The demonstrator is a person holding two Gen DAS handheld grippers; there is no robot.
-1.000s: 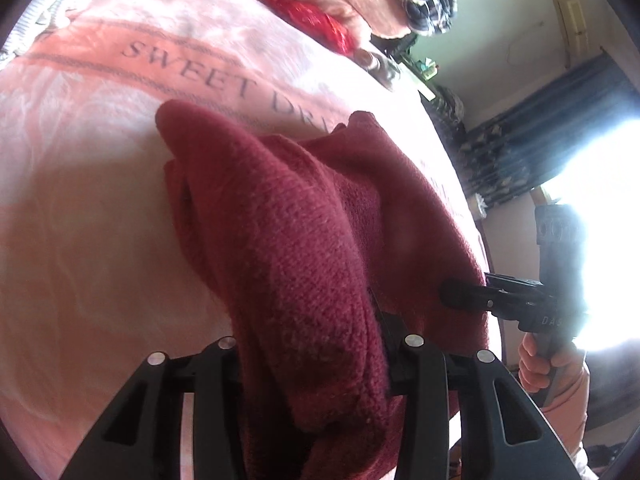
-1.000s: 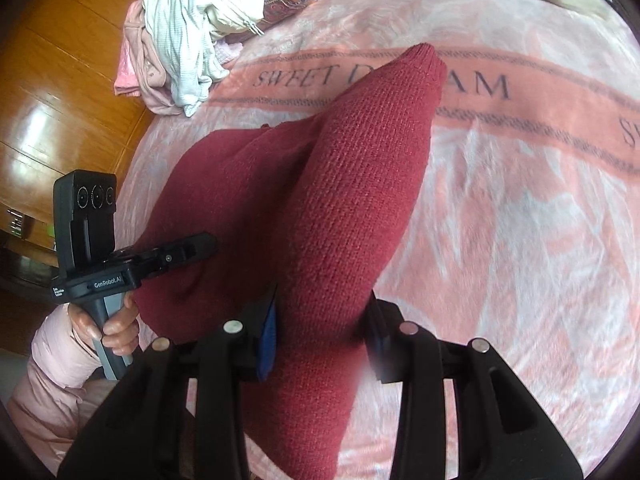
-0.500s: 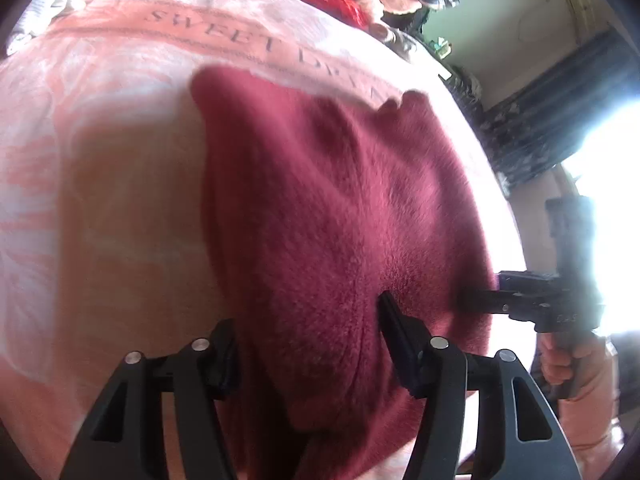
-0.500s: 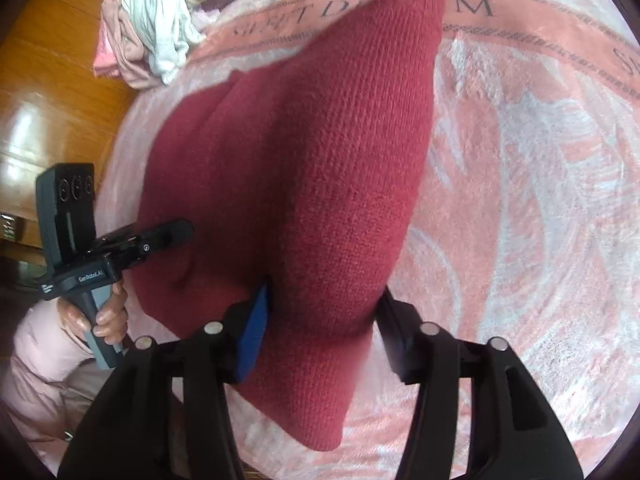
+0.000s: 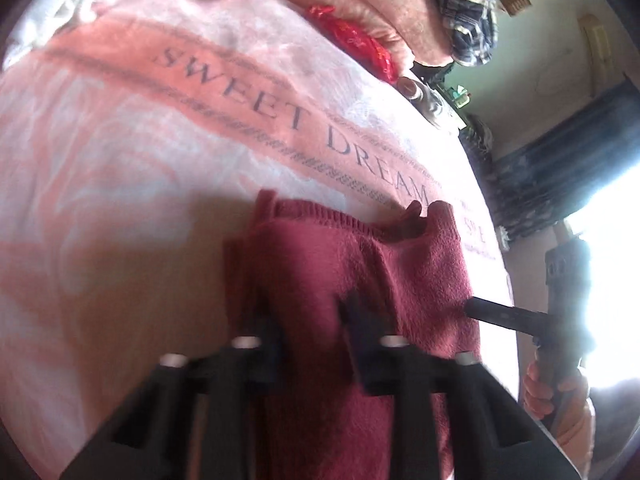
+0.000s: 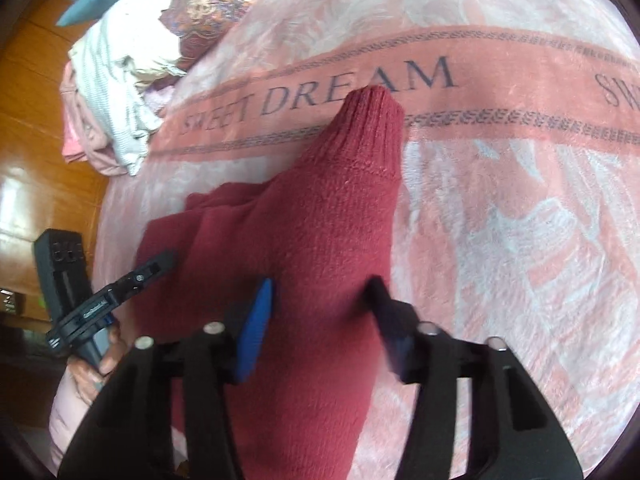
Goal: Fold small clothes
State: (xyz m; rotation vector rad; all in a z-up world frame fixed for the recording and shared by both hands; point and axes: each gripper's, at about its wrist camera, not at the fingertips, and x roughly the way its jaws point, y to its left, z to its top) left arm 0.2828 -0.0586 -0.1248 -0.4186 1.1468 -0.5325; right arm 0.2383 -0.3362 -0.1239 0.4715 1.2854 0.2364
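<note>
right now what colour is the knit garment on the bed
Dark red, maroon sweater; clearest in the right wrist view.

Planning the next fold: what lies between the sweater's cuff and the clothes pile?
Right wrist view: only bare blanket, printed "SWEET DREAM", between the cuff and the clothes pile.

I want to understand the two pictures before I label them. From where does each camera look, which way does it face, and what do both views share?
Left wrist: sits on the left gripper, looking down along its fingers at the maroon knit sweater on the pink "SWEET DREAM" blanket; the right gripper and its hand appear at right.
Right wrist: sits on the right gripper, looking down at the sweater sleeve; the left gripper and its hand appear at left.
Shared: sweater, blanket, and each other's gripper; both jaws are closing with knit between them.
</note>
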